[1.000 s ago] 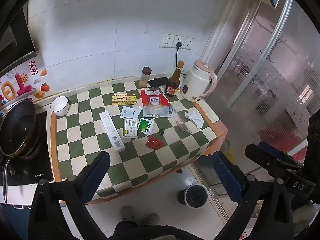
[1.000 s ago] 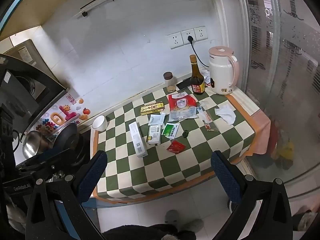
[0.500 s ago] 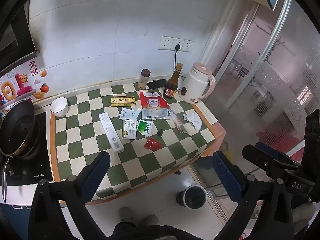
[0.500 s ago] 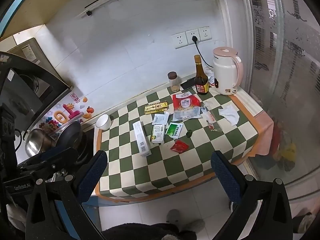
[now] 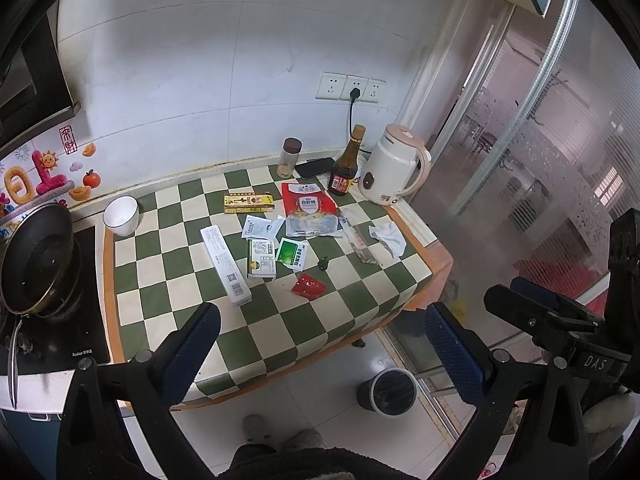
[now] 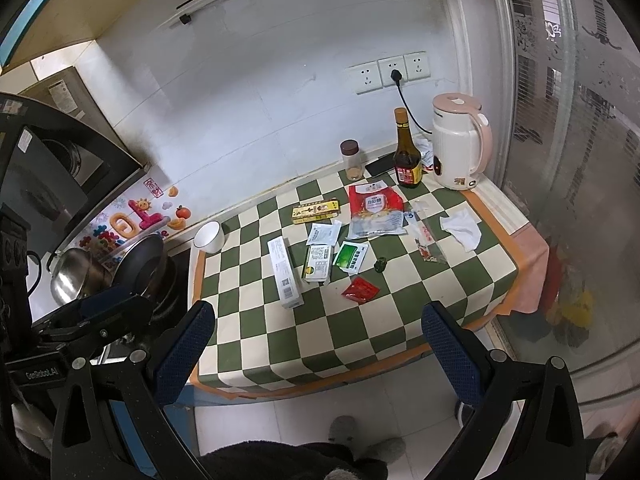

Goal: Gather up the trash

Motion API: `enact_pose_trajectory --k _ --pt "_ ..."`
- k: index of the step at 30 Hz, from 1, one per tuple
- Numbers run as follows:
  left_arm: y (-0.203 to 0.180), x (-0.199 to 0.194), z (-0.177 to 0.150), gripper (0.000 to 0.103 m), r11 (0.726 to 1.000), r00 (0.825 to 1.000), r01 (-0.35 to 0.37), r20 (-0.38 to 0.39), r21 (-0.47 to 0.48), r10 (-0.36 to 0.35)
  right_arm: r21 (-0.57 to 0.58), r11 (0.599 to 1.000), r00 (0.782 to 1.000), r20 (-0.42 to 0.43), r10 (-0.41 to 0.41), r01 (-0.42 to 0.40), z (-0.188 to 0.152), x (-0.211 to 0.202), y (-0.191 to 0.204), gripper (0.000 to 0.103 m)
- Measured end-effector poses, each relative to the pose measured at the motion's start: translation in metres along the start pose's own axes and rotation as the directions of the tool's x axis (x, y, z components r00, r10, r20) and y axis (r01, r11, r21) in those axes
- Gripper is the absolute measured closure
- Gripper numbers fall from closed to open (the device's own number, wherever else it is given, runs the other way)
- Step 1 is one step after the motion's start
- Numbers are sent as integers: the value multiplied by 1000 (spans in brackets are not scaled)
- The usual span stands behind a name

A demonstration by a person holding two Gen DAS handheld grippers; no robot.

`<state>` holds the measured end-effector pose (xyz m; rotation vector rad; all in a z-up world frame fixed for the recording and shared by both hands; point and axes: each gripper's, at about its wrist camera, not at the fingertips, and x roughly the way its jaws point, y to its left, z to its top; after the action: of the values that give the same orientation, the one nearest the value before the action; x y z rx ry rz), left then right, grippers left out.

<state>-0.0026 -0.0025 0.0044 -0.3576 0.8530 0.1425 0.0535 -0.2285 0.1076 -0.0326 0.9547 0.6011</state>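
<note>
Trash lies on the green-and-cream checkered table [image 5: 160,280] [image 6: 400,320]: a long white box [image 5: 226,265] [image 6: 285,272], a red packet [image 5: 308,286] [image 6: 360,289], a green sachet [image 5: 292,254] [image 6: 351,257], a red-and-clear bag [image 5: 308,210] [image 6: 376,210], a yellow box [image 5: 249,202], a crumpled tissue [image 5: 388,235] [image 6: 461,226] and a clear wrapper [image 5: 360,244]. A dark bin [image 5: 387,390] stands on the floor, right of the table. My left gripper [image 5: 320,356] and right gripper [image 6: 318,354] are open and empty, held well back from the table.
A white kettle [image 5: 394,172], brown bottle [image 5: 346,168], jar [image 5: 290,158] and phone [image 5: 316,167] stand at the back. A white bowl [image 5: 121,216] and a black pan [image 5: 36,256] on the stove are at left. A glass door [image 5: 540,160] is at right.
Both grippers have drawn slightly back and up, so the table looks a little smaller and lower. Nothing on the table has moved.
</note>
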Motion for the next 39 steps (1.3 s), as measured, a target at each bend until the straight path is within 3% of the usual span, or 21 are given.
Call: enact_pose_trajectory --k 39 --pt "3 -6 5 0 1000 1000 14 9 8 -14 -21 999 999 -10 43 -44 4 3 1 0"
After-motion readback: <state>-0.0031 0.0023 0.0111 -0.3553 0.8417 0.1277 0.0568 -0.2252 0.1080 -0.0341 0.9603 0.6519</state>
